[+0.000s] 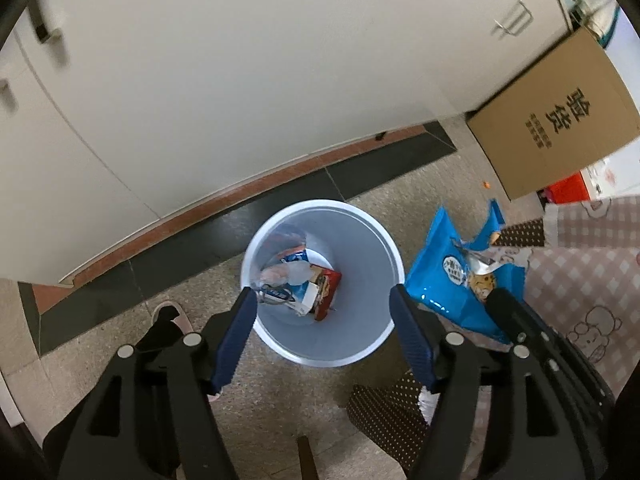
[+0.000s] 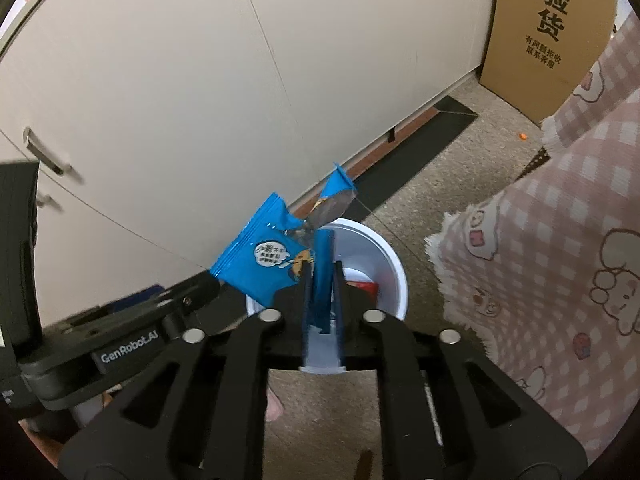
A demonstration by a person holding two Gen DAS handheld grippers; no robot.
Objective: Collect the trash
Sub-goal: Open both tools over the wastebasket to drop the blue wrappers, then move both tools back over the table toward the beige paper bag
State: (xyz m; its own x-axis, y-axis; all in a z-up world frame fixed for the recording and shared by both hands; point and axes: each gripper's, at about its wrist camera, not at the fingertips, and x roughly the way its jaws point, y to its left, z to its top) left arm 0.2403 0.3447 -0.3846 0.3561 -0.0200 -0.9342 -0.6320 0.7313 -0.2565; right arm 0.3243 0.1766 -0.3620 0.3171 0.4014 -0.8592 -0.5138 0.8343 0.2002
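A white round bin (image 1: 320, 205) stands on the speckled floor below both grippers, with red, white and blue packets (image 1: 306, 286) in its bottom. My left gripper (image 1: 322, 291) hangs open right above it, with nothing between its blue fingers. To its right a torn blue snack wrapper (image 1: 444, 272) hangs beside the bin's rim, at the black tip of the right gripper (image 1: 505, 301). In the right wrist view that wrapper (image 2: 260, 264) stands over the bin (image 2: 396, 264). Its edge lies in the narrow gap of my right gripper (image 2: 322, 265), and the pads look slightly apart from it.
White cabinet doors (image 1: 240, 80) run along the back above a red and dark floor strip. A cardboard box (image 1: 560, 120) leans at the right. A pink checked sleeve (image 2: 560, 240) fills the right side. A slipper (image 1: 168, 314) and dotted brown fabric (image 1: 388, 412) lie near the bin.
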